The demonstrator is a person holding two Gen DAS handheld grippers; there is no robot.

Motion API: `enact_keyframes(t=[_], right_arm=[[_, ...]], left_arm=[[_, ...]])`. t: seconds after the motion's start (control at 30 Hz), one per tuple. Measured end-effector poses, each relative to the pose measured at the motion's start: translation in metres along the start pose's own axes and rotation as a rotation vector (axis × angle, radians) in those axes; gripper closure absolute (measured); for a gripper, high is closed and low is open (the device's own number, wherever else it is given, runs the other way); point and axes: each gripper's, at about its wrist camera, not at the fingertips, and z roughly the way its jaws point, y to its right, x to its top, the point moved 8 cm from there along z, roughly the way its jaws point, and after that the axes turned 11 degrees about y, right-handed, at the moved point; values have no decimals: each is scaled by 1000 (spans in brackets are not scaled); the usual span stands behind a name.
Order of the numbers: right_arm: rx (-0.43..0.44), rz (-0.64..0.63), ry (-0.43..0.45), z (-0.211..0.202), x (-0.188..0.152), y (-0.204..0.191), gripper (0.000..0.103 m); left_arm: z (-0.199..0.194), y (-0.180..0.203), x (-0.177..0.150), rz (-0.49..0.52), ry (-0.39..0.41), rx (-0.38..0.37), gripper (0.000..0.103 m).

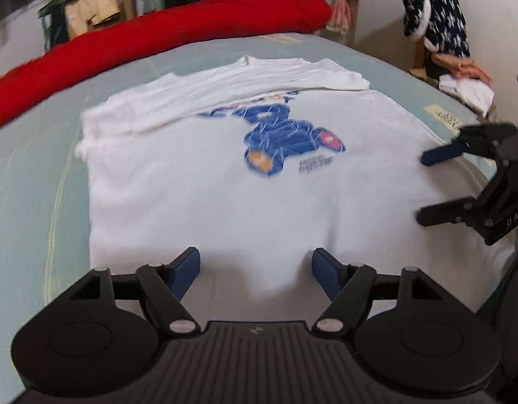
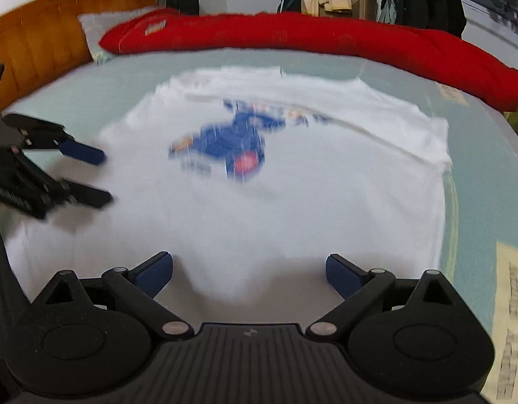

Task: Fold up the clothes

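Nearest, the left gripper (image 1: pixel 255 269) and right gripper (image 2: pixel 249 274) hover with jaws apart, empty, over the white printed cotton T-shirt (image 1: pixel 208 185) lying on the pale green mattress (image 1: pixel 30 175). Beyond lies a long red padded quilt (image 2: pixel 326 37), then hanging dark clothes (image 2: pixel 427 0).

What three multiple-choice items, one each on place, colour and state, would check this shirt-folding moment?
1. Where does the red blanket lie?
A. along the bed's far side, beyond the shirt
B. on top of the shirt
C. between the grippers

2. What is the main colour of the print on the white T-shirt?
A. green
B. blue
C. yellow

3. How does the shirt's far part lie?
A. spread flat
B. folded over, covering the top of the print
C. hanging off the bed

Key: 1 A, it runs behind the shirt in both views. 2 B, the figure is mostly blue. 3 B, a white flap overlaps the print.
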Motion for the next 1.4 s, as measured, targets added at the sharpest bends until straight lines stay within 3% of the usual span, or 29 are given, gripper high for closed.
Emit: enact_keyframes(t=[0.17,0.3,0.43,0.6,0.67,0.77,0.87,1.0,1.1,1.27,1.33,1.4], right_arm=[[-38,-42,32,-35,-30,6,0],[-50,19,59,-52,-40,13,0],[-95,42,73,-50,-41,11,0],[-128,54,85,-48,-42,9,0],[-120,59,85,-49,-43,11,0],[-114,63,90,-50,-44,11,0],[-111,68,99,-50,-45,11,0],[-106,80,115,-51,-47,12,0],[-108,83,123,-50,-48,12,0],[-110,86,125,-50,-48,11,0],[-110,86,123,-50,-48,11,0],[-111,87,122,-51,-48,11,0]], left_arm=[[-32,-21,-21,-63,11,28,26],[-42,-29,-11,-96,38,55,28],[-32,-9,18,-121,97,-49,27],[1,32,27,-181,79,-241,27],[10,38,24,-221,78,-276,27],[22,25,17,-253,75,-218,27],[19,-12,15,-298,95,-132,26],[19,-66,11,-325,67,73,27],[14,-78,23,-406,93,41,26],[25,-58,47,-381,129,-78,22],[39,-51,47,-365,105,-95,22],[50,-58,38,-369,74,-51,21]])
